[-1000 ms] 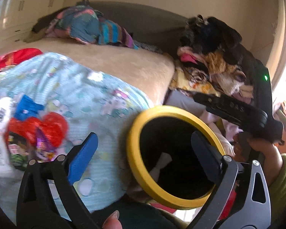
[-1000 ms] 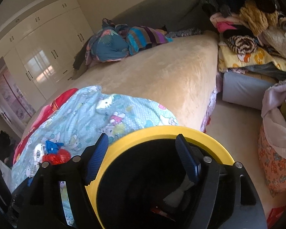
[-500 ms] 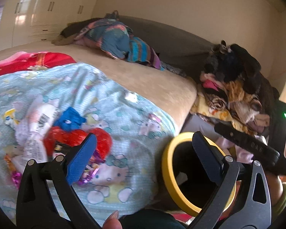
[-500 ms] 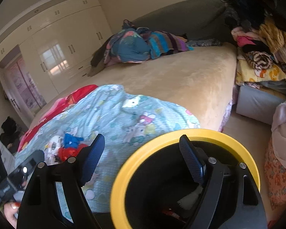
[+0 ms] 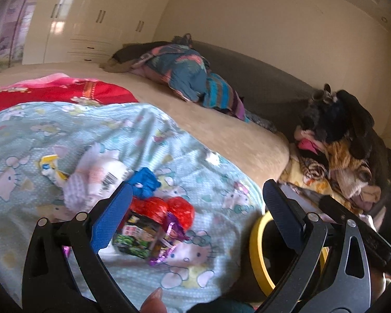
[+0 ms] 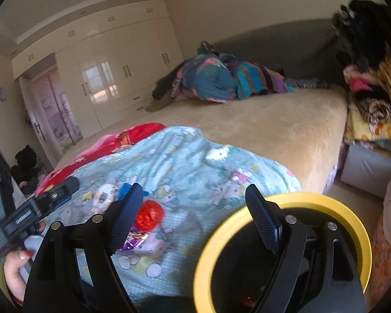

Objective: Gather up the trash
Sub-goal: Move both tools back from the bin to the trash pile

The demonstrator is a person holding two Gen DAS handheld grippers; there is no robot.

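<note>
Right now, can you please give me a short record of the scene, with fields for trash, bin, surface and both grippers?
trash: pile of wrappers with a red wrapper and a blue scrap
surface: light blue cartoon blanket on a beige bed
bin: yellow-rimmed bin, beside the bed, right of the pile
left gripper: open, empty, facing the pile
right gripper: open, empty, over the bin's near rim

bed (image 5: 237, 135) | blue cartoon blanket (image 5: 65, 130) with wrappers (image 5: 153, 219) | red blanket (image 5: 65, 91) | clothes heap (image 5: 190, 78)
</note>
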